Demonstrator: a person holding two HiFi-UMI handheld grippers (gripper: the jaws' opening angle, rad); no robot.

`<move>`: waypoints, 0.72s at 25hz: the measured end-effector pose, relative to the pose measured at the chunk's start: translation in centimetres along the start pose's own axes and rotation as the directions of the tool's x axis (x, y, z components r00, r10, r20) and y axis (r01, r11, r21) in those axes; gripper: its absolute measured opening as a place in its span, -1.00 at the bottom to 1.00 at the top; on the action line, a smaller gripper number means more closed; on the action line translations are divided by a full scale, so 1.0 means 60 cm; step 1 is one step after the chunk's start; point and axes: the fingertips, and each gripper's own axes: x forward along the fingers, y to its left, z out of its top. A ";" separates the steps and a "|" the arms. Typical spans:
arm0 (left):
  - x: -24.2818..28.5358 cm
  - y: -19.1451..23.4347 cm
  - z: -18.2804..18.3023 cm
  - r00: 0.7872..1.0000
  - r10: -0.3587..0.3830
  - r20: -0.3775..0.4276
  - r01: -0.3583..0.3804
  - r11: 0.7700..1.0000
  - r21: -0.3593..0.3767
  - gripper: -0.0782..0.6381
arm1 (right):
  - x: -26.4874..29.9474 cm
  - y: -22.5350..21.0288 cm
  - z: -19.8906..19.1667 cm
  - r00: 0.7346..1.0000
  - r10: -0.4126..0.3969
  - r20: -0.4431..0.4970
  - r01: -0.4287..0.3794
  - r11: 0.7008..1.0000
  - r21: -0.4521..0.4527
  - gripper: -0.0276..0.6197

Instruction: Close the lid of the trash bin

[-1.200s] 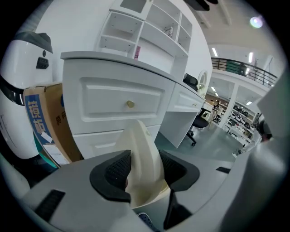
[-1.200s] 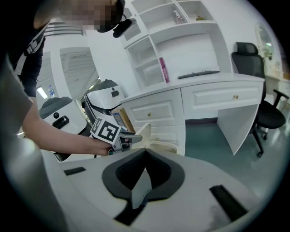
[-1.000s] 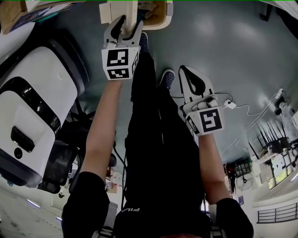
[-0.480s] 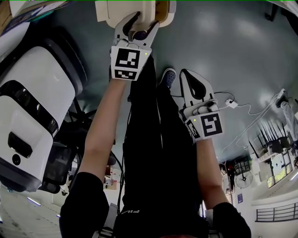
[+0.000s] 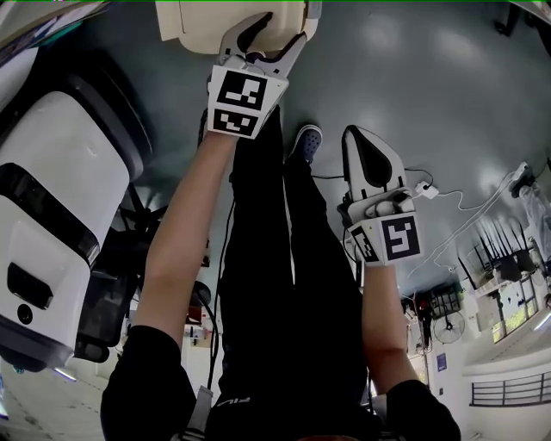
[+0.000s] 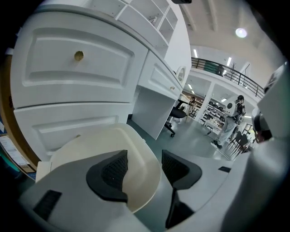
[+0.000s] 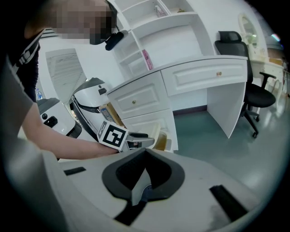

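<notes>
The trash bin's cream lid (image 5: 198,21) shows at the top edge of the head view, tilted over the bin. My left gripper (image 5: 269,34) reaches onto it with its jaws open. In the left gripper view the lid's rounded rim (image 6: 108,145) lies between the two black pads (image 6: 113,170) of the left gripper (image 6: 144,166), with a gap on the right side. My right gripper (image 5: 356,138) hangs to the right above the floor, away from the bin, shut and empty. The right gripper view shows the right gripper's closed jaws (image 7: 144,176), with the bin (image 7: 159,135) and the left gripper (image 7: 136,142) behind them.
A large white and black machine (image 5: 60,198) stands close on the left. White drawers (image 6: 77,59) rise right behind the bin, part of a desk (image 7: 199,77) with an office chair (image 7: 253,90). Cables and a plug (image 5: 426,191) lie on the grey floor. A person's legs and shoe (image 5: 306,142) are below.
The left gripper has moved up the head view onto the bin's lid and its jaws have spread around the lid's rim. The right gripper has shifted only a little.
</notes>
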 end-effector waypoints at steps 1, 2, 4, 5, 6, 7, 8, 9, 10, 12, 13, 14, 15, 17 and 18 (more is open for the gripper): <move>0.007 -0.001 -0.008 1.000 -0.006 -0.014 0.006 1.000 0.003 -0.10 | 0.003 -0.004 -0.005 1.000 -0.005 -0.002 0.005 1.000 0.008 -0.91; 0.015 -0.002 -0.015 1.000 -0.011 -0.028 0.011 1.000 0.003 -0.10 | 0.007 -0.009 -0.009 1.000 -0.008 -0.003 0.008 1.000 0.014 -0.91; 0.032 -0.003 -0.027 0.998 -0.017 -0.059 0.017 1.000 0.001 -0.10 | 0.011 -0.017 -0.013 1.000 -0.011 -0.005 0.011 1.000 0.020 -0.91; 0.040 -0.003 -0.033 0.997 -0.019 -0.076 0.019 1.000 -0.002 -0.10 | 0.013 -0.020 -0.014 1.000 -0.011 -0.006 0.011 1.000 0.021 -0.91; 0.047 -0.003 -0.038 0.995 -0.020 -0.093 0.019 1.000 -0.006 -0.10 | 0.015 -0.023 -0.016 1.000 -0.010 -0.007 0.011 1.000 0.024 -0.91; 0.053 -0.002 -0.044 0.994 -0.021 -0.110 0.020 1.000 -0.011 -0.10 | 0.016 -0.025 -0.017 1.000 -0.009 -0.008 0.010 1.000 0.026 -0.91; 0.060 -0.002 -0.049 0.992 -0.023 -0.125 0.022 1.000 -0.016 -0.10 | 0.017 -0.026 -0.017 1.000 -0.009 -0.009 0.009 1.000 0.029 -0.91; 0.066 -0.002 -0.054 0.990 -0.026 -0.138 0.024 1.000 -0.019 -0.10 | 0.018 -0.027 -0.018 1.000 -0.008 -0.010 0.008 0.999 0.031 -0.91; 0.072 -0.002 -0.059 0.988 -0.029 -0.149 0.026 0.999 -0.022 -0.10 | 0.020 -0.028 -0.018 1.000 -0.007 -0.010 0.007 0.999 0.034 -0.91; 0.081 0.001 -0.068 0.986 -0.029 -0.166 0.022 0.999 -0.039 -0.10 | 0.021 -0.027 -0.013 1.000 -0.003 -0.006 0.003 0.999 0.042 -0.91; 0.086 0.003 -0.073 0.985 -0.026 -0.173 0.017 0.998 -0.052 -0.10 | 0.021 -0.028 -0.009 1.000 -0.001 0.001 0.001 0.999 0.050 -0.91; 0.091 0.006 -0.077 0.984 -0.023 -0.179 0.011 0.998 -0.065 -0.10 | 0.021 -0.029 -0.003 1.000 0.002 0.009 -0.002 0.998 0.060 -0.91; 0.096 0.009 -0.082 0.982 -0.020 -0.185 0.006 0.997 -0.077 -0.10 | 0.020 -0.030 0.002 1.000 0.003 0.016 -0.004 0.998 0.069 -0.91; 0.104 0.012 -0.087 0.980 -0.018 -0.197 0.000 0.996 -0.091 -0.10 | 0.018 -0.034 0.010 1.000 0.003 0.025 -0.004 0.997 0.071 -0.91; 0.105 0.013 -0.089 0.980 -0.018 -0.200 -0.001 0.996 -0.093 -0.10 | 0.018 -0.037 0.011 1.000 0.002 0.026 -0.004 0.998 0.068 -0.91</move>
